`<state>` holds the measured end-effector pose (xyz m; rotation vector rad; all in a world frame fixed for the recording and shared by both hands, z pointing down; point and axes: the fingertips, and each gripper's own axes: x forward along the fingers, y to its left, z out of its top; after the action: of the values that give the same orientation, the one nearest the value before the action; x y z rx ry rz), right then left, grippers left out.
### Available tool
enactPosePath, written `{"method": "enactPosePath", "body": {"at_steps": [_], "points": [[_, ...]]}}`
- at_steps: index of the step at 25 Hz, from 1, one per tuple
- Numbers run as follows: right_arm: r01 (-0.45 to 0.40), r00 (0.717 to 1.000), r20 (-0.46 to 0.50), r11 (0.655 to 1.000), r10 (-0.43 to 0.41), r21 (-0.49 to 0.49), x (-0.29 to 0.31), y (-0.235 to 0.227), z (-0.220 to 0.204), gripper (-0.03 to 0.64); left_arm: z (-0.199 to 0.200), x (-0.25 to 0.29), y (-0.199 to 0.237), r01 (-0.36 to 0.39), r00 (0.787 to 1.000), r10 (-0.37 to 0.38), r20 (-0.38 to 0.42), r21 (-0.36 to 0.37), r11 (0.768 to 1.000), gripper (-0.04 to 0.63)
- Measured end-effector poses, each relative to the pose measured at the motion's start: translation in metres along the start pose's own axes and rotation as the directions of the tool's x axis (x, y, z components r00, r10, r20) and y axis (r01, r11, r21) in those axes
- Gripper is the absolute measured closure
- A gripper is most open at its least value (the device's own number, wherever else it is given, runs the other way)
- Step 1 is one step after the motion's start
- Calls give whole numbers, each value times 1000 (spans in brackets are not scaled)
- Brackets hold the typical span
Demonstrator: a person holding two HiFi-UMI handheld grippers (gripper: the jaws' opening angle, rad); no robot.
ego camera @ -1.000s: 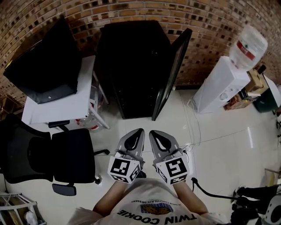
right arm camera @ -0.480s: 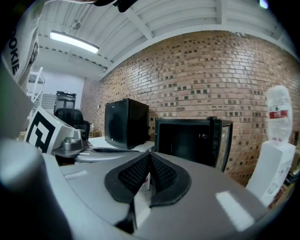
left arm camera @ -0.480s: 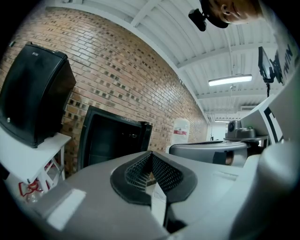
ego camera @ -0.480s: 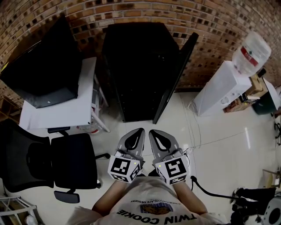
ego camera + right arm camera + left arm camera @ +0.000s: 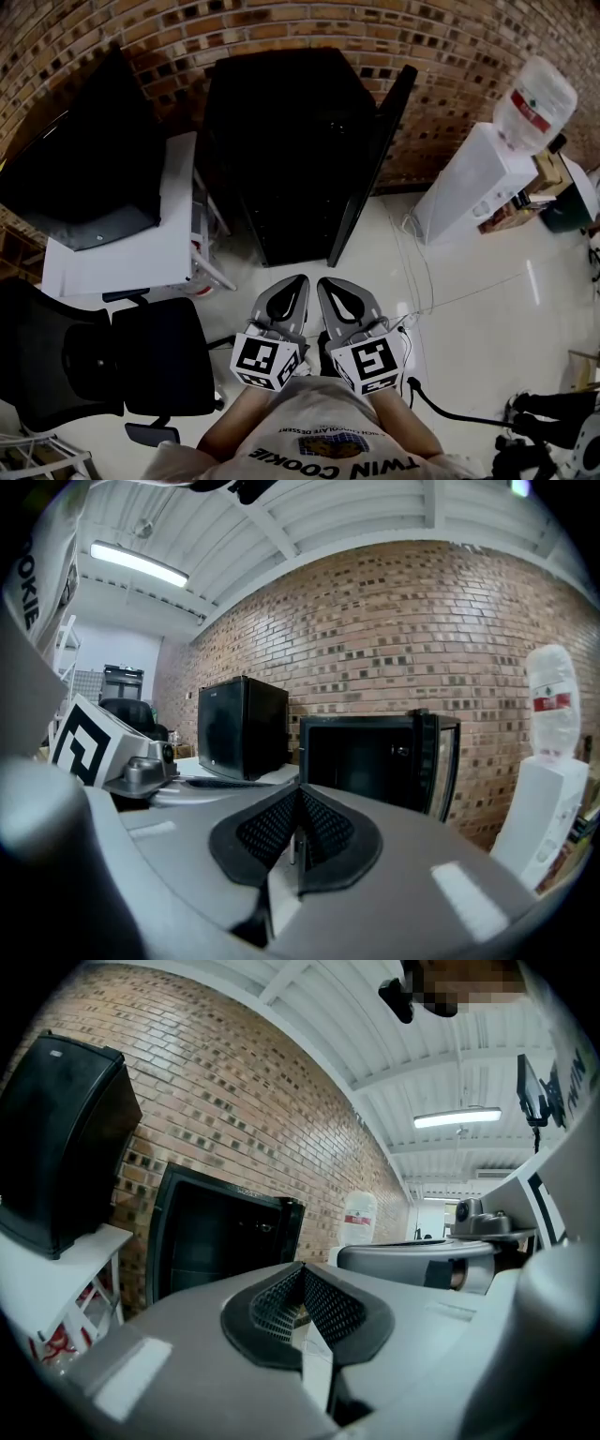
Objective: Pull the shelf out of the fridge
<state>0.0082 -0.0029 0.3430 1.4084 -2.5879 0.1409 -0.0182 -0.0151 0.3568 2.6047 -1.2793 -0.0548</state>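
At the lower left of the head view we see a black office chair (image 5: 122,361). Above it a white table (image 5: 141,253) carries a black cabinet (image 5: 84,159). In the upper centre stands the black fridge (image 5: 281,103), its door (image 5: 375,150) swung open toward the right. Its inside is too dark for us to make out the shelf. Low in the centre we hold the left gripper (image 5: 299,279) and the right gripper (image 5: 324,282) side by side, well apart from the fridge, each with its jaws pressed together on nothing. At the upper right we see a white water dispenser (image 5: 469,183).
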Motion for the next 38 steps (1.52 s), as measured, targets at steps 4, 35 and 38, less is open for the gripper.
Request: {"method": "enactPosePath", "body": {"at_steps": [4,35,38], "points": [[3,1000,2,1000,-3,14,9,-12,-2,612,-1,14,4,3,1000,-3,-14,6,1000,595],[-93,995,-32,996,93,-5,111,-105,14,612,-39,142,103,38,992,24,122,-483,875,595],[-109,993,-48,994,108,-23,117,-105,12,612,-53,151,117,30,991,45,128,-527,850,577]]}}
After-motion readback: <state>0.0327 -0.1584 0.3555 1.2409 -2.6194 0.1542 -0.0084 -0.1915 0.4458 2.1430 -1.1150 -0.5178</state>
